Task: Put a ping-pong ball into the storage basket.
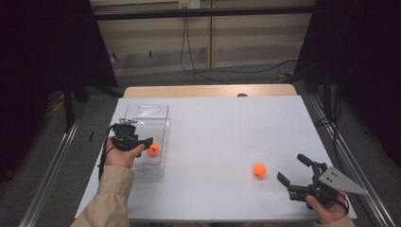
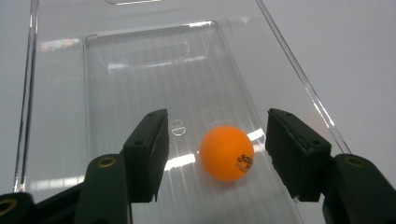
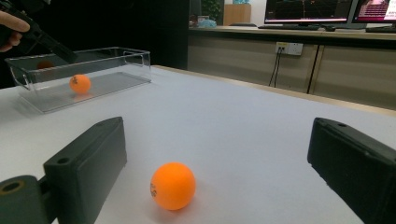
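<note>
An orange ball [image 1: 152, 150] lies on the floor of a clear plastic tray [image 1: 144, 106] at the table's left. My left gripper [image 1: 147, 142] hangs over the tray's near end. In the left gripper view the ball [image 2: 227, 153] sits between the spread jaws of that gripper [image 2: 215, 116], and neither pad touches it. A second orange ball [image 1: 258, 170] rests on the white table at the right. My right gripper [image 1: 290, 166] stands open just to the right of it, jaws pointing at it. The right gripper view has this ball [image 3: 173, 185] low between the wide jaws [image 3: 217, 126].
The white table top [image 1: 222, 127] ends in a wooden strip [image 1: 208, 91] at the far side. Dark curtains flank the table, and cables run over the floor beyond it. In the right gripper view, the tray [image 3: 130, 53] with its ball [image 3: 80, 84] stands at the far left.
</note>
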